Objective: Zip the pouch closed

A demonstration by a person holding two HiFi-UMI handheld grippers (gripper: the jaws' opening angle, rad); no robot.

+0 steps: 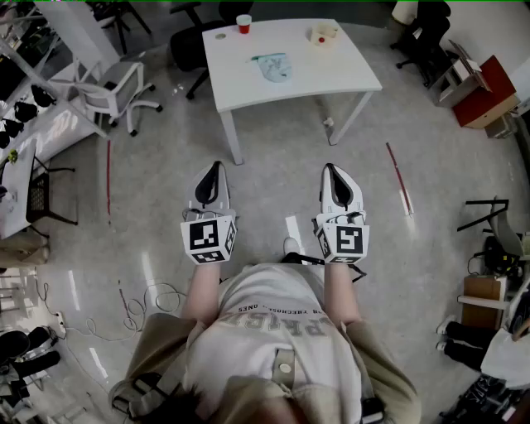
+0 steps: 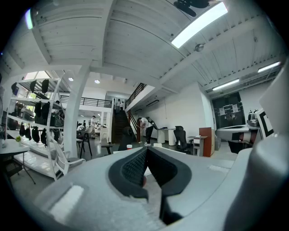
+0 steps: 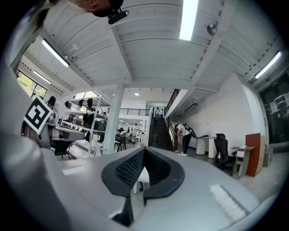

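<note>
A pale blue-green pouch (image 1: pixel 274 66) lies flat on the white table (image 1: pixel 348 79) far ahead of me, in the head view. My left gripper (image 1: pixel 217 166) and right gripper (image 1: pixel 329 168) are held side by side over the floor, well short of the table, both pointing level toward it. Each is shut with nothing between its jaws. In the left gripper view the left gripper (image 2: pixel 146 151) has its black pads meeting at the tips; the right gripper (image 3: pixel 144 151) looks the same in the right gripper view. The pouch is hidden behind the jaws in both gripper views.
A red cup (image 1: pixel 243 23) and a roll of tape (image 1: pixel 323 35) stand at the table's far edge. Office chairs (image 1: pixel 116 93) stand left of and behind the table. Red-white rods (image 1: pixel 398 177) lie on the floor to the right, cables (image 1: pixel 145 302) to my left.
</note>
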